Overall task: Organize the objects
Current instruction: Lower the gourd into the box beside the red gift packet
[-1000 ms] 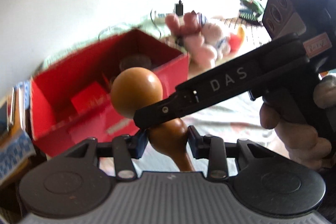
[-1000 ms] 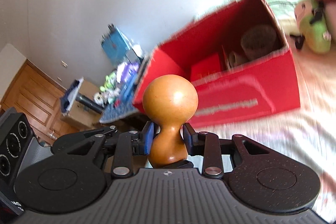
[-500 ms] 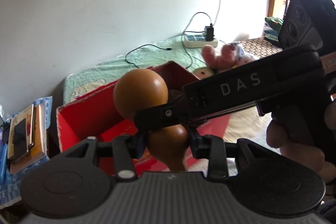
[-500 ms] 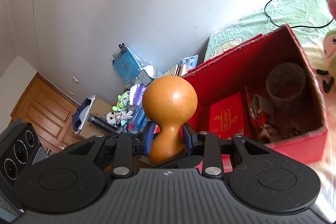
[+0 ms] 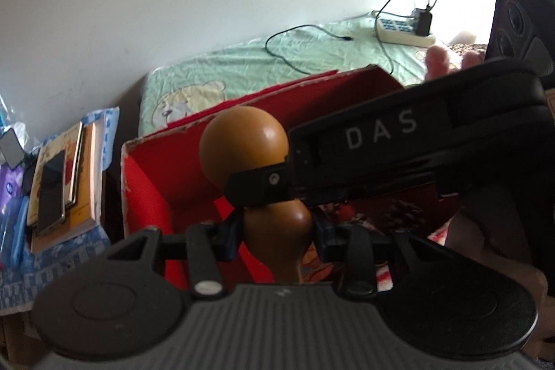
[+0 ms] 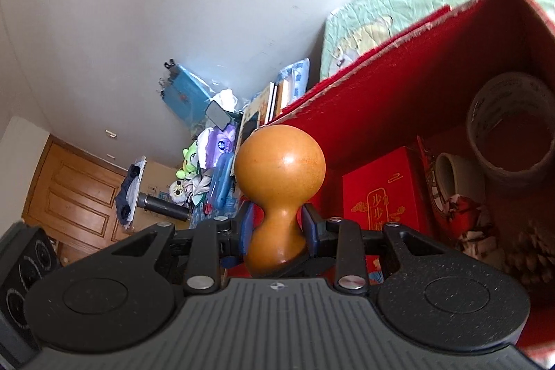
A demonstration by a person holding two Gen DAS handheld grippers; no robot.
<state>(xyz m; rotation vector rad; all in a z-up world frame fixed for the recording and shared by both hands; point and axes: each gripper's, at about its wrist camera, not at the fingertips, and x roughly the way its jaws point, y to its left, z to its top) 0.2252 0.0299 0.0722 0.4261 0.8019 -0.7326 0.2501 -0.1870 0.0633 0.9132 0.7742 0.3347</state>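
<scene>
Readable text around the red box [image 5: 149,182]

We read white letters "DAS" on the right gripper [image 5: 381,130] above the red box; inside it, a small red carton [image 6: 381,193] carries gold Chinese characters, too small for us to read surely.

The bed [image 5: 312,58] carries a green sheet [image 5: 242,65]; on it rest a red box [image 5: 145,182], a power strip [image 5: 402,32] and a black cable [image 5: 295,33]. The cable runs to the strip.
</scene>
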